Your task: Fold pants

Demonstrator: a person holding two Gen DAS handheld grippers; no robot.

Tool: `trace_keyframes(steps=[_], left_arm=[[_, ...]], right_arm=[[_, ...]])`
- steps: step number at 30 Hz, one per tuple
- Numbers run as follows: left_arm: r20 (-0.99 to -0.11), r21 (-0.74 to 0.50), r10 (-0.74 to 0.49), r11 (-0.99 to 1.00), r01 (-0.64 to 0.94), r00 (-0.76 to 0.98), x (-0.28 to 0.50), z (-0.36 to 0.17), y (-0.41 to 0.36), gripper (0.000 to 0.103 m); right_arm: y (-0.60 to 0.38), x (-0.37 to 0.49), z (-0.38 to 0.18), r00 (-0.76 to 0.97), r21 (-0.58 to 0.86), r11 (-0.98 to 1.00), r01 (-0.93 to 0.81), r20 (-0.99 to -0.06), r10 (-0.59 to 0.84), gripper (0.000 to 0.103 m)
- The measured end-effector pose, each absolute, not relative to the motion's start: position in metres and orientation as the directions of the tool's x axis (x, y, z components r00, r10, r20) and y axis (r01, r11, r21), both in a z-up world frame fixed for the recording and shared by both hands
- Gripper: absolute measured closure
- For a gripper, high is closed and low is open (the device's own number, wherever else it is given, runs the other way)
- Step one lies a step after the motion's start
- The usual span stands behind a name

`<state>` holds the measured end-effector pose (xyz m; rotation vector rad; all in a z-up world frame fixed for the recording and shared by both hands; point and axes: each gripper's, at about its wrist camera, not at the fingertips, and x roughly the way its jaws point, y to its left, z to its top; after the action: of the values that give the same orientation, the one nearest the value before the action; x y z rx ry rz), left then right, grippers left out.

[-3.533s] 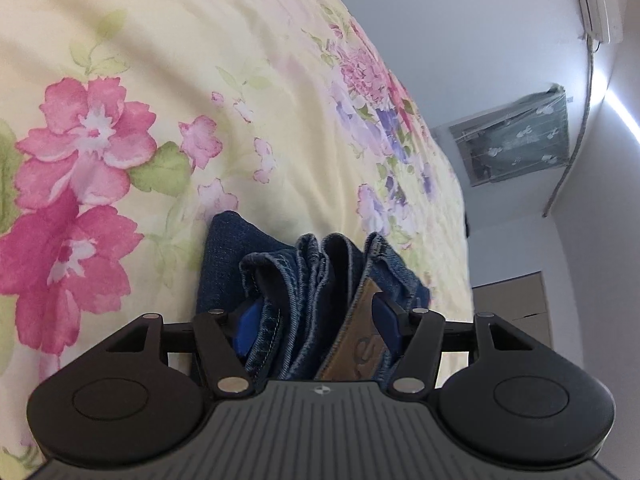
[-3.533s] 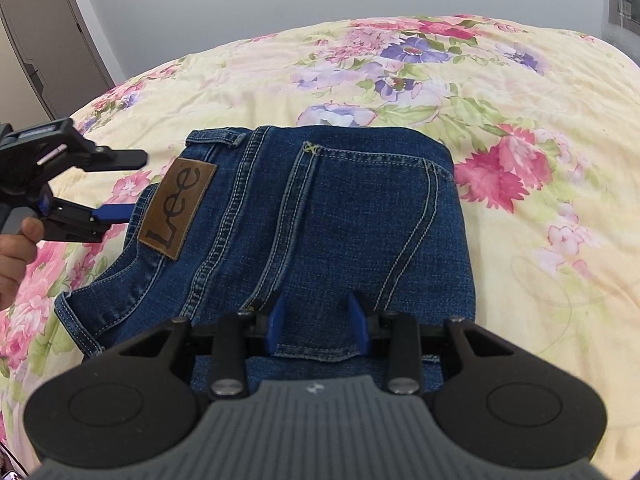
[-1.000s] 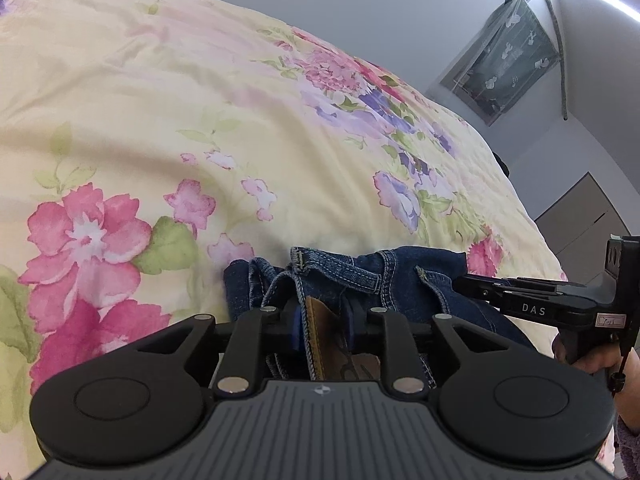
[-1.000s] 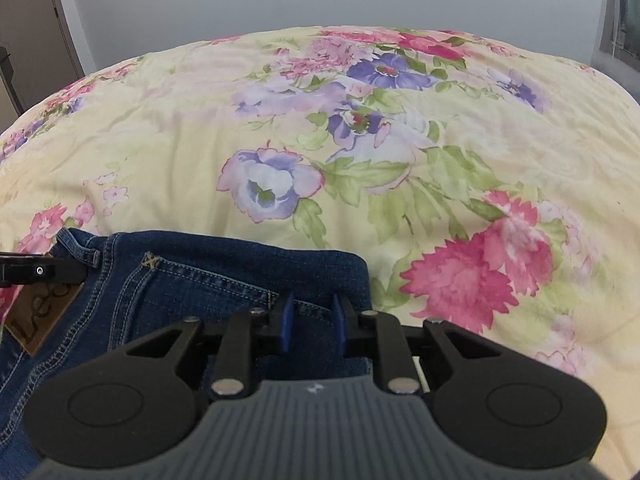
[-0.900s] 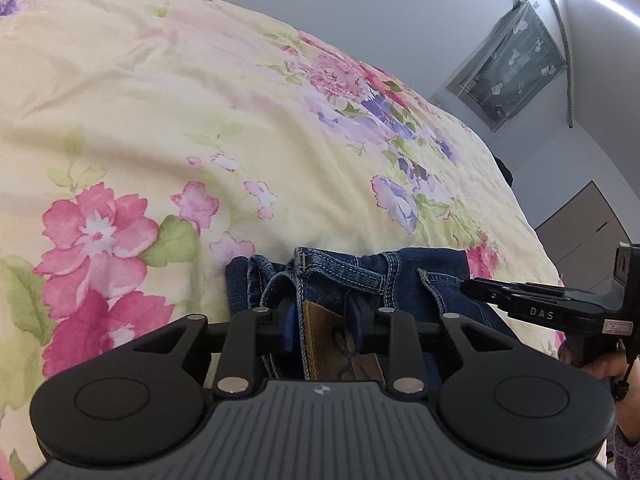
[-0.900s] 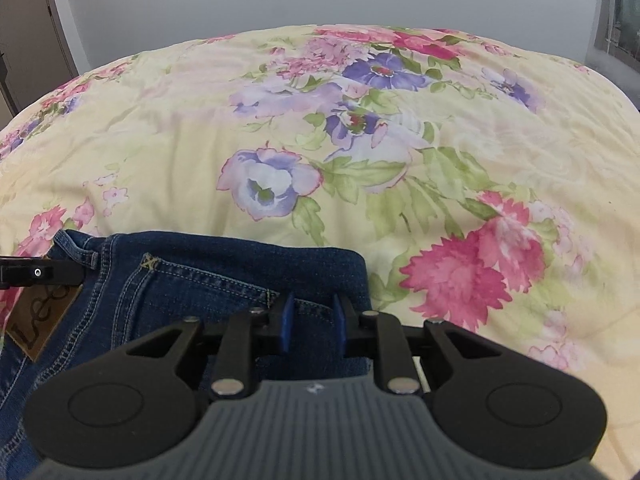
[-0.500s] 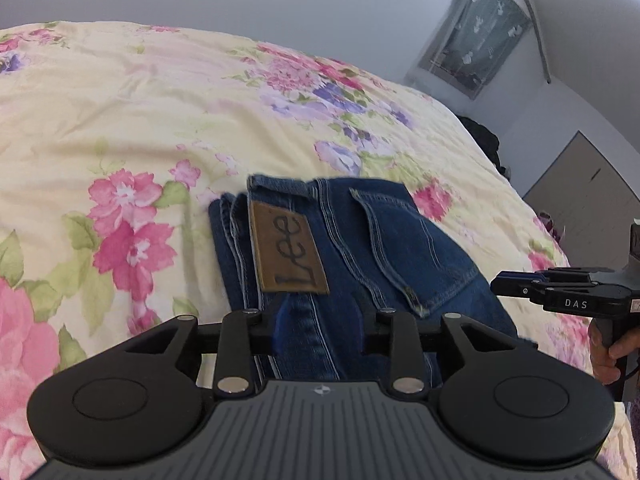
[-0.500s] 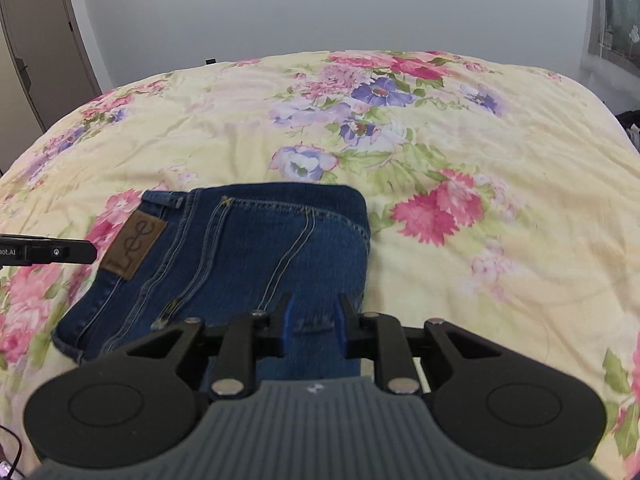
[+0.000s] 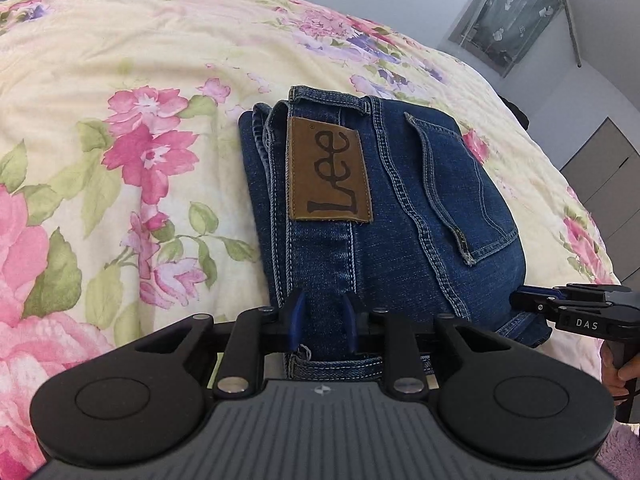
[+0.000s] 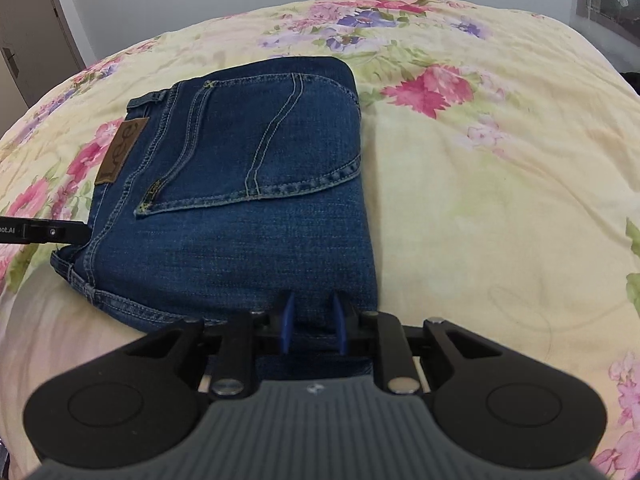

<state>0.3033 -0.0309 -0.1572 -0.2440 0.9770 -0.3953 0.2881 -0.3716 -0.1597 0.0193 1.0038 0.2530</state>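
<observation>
Blue jeans (image 9: 400,208) lie folded into a thick rectangle on the bed, brown Lee patch (image 9: 328,172) and back pocket facing up; they also show in the right wrist view (image 10: 248,184). My left gripper (image 9: 323,320) hangs just above the near edge of the jeans, jaws a little apart, holding nothing. My right gripper (image 10: 311,322) hangs above the other near edge, jaws a little apart and empty. The right gripper's tip shows in the left wrist view (image 9: 560,308); the left's tip shows in the right wrist view (image 10: 44,232).
The bed is covered by a pale yellow quilt (image 10: 480,184) with pink and purple flowers. A grey wall, a curtained window (image 9: 504,12) and a grey cabinet (image 9: 600,184) lie beyond the bed. A door (image 10: 24,52) stands at the far left.
Both grippers let go of the jeans and drew back and up. The folded jeans now lie flat and still on the quilt.
</observation>
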Motion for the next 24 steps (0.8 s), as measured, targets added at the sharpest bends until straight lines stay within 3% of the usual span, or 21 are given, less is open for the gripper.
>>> trace_keyframes(steps=[4, 6, 10, 14, 19, 21, 22, 24], left_arm=[[-0.765, -0.342, -0.392, 0.919, 0.194, 0.511, 0.299, -0.151, -0.037, 0.070], [-0.777, -0.303, -0.338, 0.940, 0.154, 0.531, 0.298, -0.149, -0.039, 0.042], [-0.773, -0.287, -0.302, 0.951, 0.117, 0.558, 0.292, -0.146, -0.037, 0.034], [-0.772, -0.245, -0.246, 0.966, 0.083, 0.586, 0.287, -0.139, -0.042, 0.015], [-0.758, -0.241, -0.262, 0.964, 0.116, 0.597, 0.283, -0.122, -0.047, 0.015], [-0.730, -0.240, -0.281, 0.959, 0.151, 0.623, 0.281, -0.110, -0.047, 0.014], [-0.719, -0.244, -0.297, 0.954, 0.172, 0.628, 0.282, -0.104, -0.047, 0.015], [-0.711, -0.258, -0.312, 0.949, 0.180, 0.630, 0.288, -0.096, -0.047, 0.015]], right_arm=[[-0.371, 0.290, -0.158, 0.503, 0.136, 0.971, -0.199, -0.836, 0.220, 0.088], [-0.372, 0.292, -0.158, 0.496, 0.145, 0.971, -0.189, -0.840, 0.222, 0.088], [-0.371, 0.294, -0.156, 0.482, 0.148, 0.973, -0.175, -0.849, 0.216, 0.087], [-0.369, 0.297, -0.153, 0.463, 0.141, 0.976, -0.166, -0.863, 0.203, 0.087], [-0.367, 0.297, -0.145, 0.465, 0.127, 0.979, -0.161, -0.865, 0.188, 0.084], [-0.367, 0.294, -0.137, 0.483, 0.125, 0.979, -0.164, -0.855, 0.190, 0.070], [-0.368, 0.293, -0.131, 0.500, 0.131, 0.978, -0.165, -0.843, 0.197, 0.056], [-0.371, 0.292, -0.118, 0.534, 0.154, 0.973, -0.174, -0.815, 0.224, 0.054]])
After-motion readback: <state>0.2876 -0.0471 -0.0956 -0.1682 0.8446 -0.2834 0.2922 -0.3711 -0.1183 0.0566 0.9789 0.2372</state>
